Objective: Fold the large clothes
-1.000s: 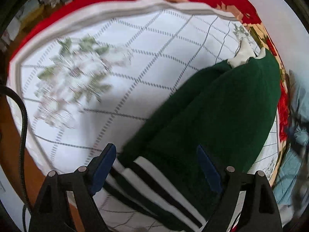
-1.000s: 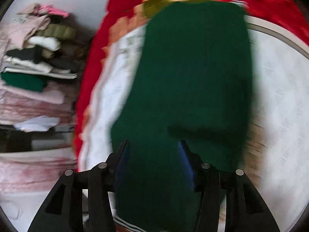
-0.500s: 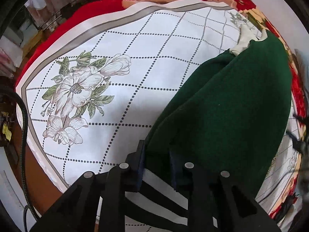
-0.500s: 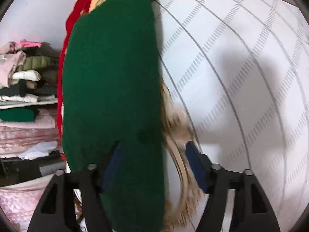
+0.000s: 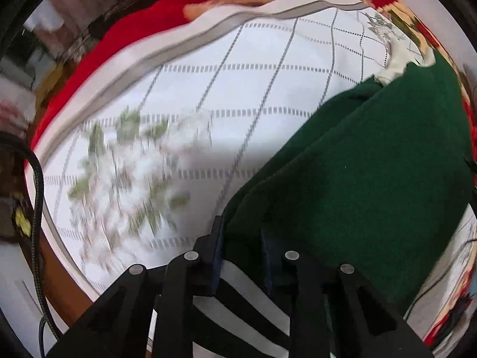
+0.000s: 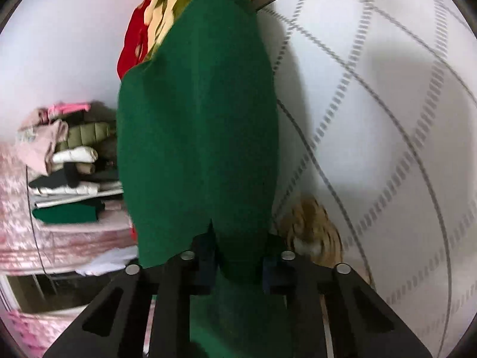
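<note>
A dark green garment with a black and white striped hem lies folded lengthwise on a white cloth with a grey grid and flower print. My left gripper is shut on the striped hem end. In the right wrist view the same green garment stretches away from me, and my right gripper is shut on its near end, which is lifted. A cream collar shows at the far end.
A red flowered blanket lies under the white cloth. A stack of folded clothes sits on pink bedding at the left of the right wrist view. A tan fringed piece lies beside the right gripper.
My right gripper has closed on the green garment's end and raised it. My left gripper stays shut on the striped hem and has shifted; the view is blurred by motion.
</note>
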The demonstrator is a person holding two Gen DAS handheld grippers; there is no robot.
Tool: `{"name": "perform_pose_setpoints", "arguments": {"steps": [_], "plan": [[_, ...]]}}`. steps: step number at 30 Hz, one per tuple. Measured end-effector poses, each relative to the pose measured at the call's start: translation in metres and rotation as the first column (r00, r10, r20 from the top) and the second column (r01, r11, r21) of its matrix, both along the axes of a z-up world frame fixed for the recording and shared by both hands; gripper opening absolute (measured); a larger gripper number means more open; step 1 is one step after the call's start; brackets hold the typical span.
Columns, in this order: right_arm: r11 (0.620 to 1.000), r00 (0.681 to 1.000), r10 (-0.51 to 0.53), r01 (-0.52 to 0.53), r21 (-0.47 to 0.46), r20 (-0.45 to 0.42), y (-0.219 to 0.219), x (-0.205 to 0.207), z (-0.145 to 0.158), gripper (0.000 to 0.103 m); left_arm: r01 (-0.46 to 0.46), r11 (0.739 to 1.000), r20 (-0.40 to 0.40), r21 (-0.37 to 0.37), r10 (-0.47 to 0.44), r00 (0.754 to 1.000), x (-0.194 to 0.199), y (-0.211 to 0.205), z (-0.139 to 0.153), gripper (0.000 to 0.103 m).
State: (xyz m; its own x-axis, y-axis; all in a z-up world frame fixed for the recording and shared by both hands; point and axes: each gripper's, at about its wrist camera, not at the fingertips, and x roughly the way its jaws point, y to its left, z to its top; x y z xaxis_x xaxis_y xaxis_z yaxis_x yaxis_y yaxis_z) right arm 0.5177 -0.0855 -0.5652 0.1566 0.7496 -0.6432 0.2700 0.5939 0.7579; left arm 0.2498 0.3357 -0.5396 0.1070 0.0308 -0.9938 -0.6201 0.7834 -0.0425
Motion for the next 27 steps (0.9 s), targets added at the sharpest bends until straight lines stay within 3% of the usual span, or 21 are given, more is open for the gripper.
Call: {"name": "perform_pose_setpoints", "arguments": {"steps": [4,7,11,12,13,15,18,21,23,27], "plan": [[0.993,0.991,-0.119,0.118,-0.018,-0.054,-0.050,-0.069,0.017,0.019,0.109,0.994,0.016,0.000,-0.109,0.994,0.026,0.012,0.004,0.023],[0.977,0.974,-0.195,0.182,-0.115,-0.117,-0.095,-0.152,0.029,0.019,0.156,0.985,0.070,-0.071,-0.151,0.986,0.041,0.010,0.011,0.027],[0.961,0.956,-0.192,0.137,-0.240,-0.222,-0.133,-0.243,0.034,0.020,0.123,0.978,0.158,-0.169,-0.097,0.983,0.044,0.010,0.030,0.030],[0.959,0.946,-0.190,0.122,-0.255,-0.264,-0.142,-0.265,0.030,0.020,0.100,0.979,0.177,-0.176,-0.069,0.982,0.041,0.010,0.037,0.040],[0.957,0.939,-0.188,0.110,-0.267,-0.288,-0.146,-0.277,0.028,0.023,0.082,0.980,0.192,-0.183,-0.047,0.980,0.038,0.011,0.041,0.061],[0.949,0.934,-0.180,0.083,-0.305,-0.307,-0.158,-0.296,0.032,0.030,0.028,0.982,0.219,-0.187,0.014,0.976,0.028,0.014,0.054,0.079],[0.919,0.956,-0.119,0.004,-0.394,-0.269,-0.157,-0.317,0.047,0.038,-0.029,0.985,0.204,-0.169,0.064,0.977,0.015,0.018,0.057,0.080],[0.894,0.981,-0.051,-0.037,-0.446,-0.185,-0.160,-0.324,0.074,0.046,-0.034,0.988,0.159,-0.149,0.058,0.986,0.009,0.010,0.044,0.079],[0.877,0.994,-0.001,-0.050,-0.479,-0.107,-0.158,-0.318,0.093,0.059,-0.027,0.988,0.131,-0.154,0.048,0.990,0.005,0.005,0.030,0.079],[0.854,0.999,0.049,-0.049,-0.519,-0.014,-0.148,-0.277,0.112,0.059,0.025,0.993,0.091,-0.118,-0.015,0.996,0.017,-0.012,0.002,0.079]]}}
